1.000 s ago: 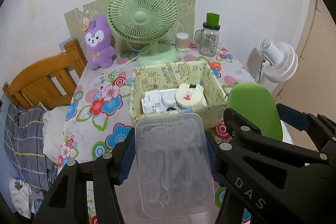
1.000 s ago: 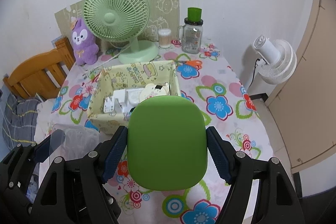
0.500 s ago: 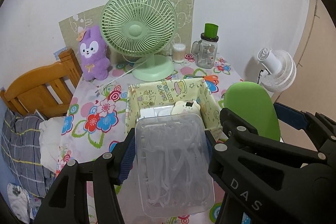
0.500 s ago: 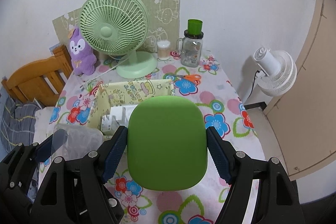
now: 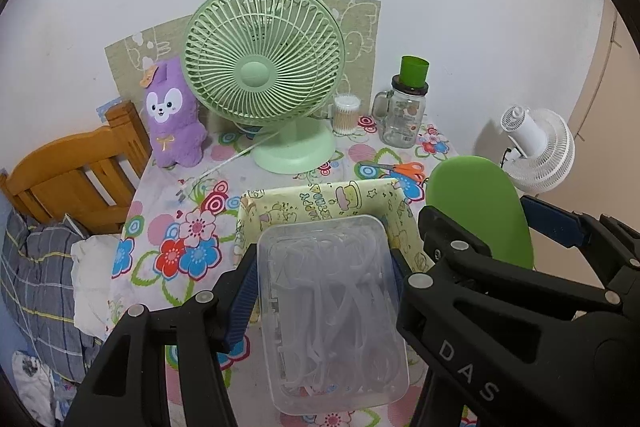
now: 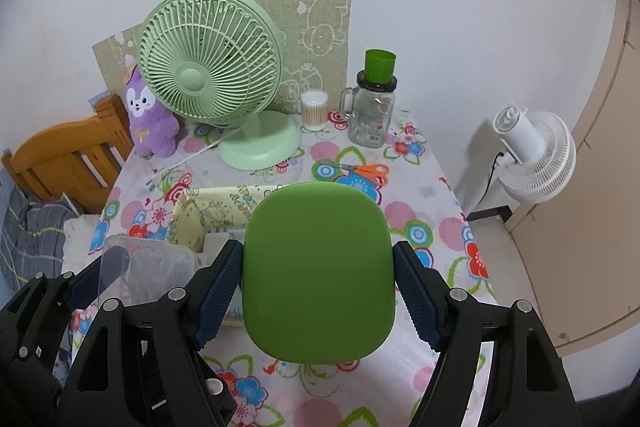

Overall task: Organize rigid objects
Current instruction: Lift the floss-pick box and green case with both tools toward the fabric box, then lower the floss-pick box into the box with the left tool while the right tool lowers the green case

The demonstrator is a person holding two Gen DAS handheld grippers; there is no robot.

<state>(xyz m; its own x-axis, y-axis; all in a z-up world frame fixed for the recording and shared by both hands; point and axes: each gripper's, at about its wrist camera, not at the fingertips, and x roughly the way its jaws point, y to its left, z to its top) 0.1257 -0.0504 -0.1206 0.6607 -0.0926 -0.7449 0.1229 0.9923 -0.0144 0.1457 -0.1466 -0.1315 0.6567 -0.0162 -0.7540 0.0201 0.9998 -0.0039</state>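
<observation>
My left gripper [image 5: 322,293] is shut on a clear plastic box [image 5: 332,311] full of white floss picks, held above the near edge of the floral table. My right gripper [image 6: 318,285] is shut on a flat green rounded case [image 6: 318,273], which also shows at the right of the left wrist view as the green case [image 5: 480,211]. The clear box [image 6: 148,271] appears at the lower left of the right wrist view. A yellow patterned basket [image 5: 320,203] stands just behind both held things; its inside is hidden by them.
At the back of the floral tablecloth [image 5: 192,211] stand a green desk fan [image 5: 264,75], a purple plush toy [image 5: 172,119], a cotton swab jar [image 5: 346,113] and a glass jar with a green cup [image 5: 404,107]. Orange scissors [image 6: 364,171] lie behind the basket. A wooden chair [image 5: 72,175] and a white fan [image 6: 532,155] flank the table.
Both grippers have drawn back from the basket with their loads still held. The basket's contents, visible a second ago, are now covered by the clear box and the green case.
</observation>
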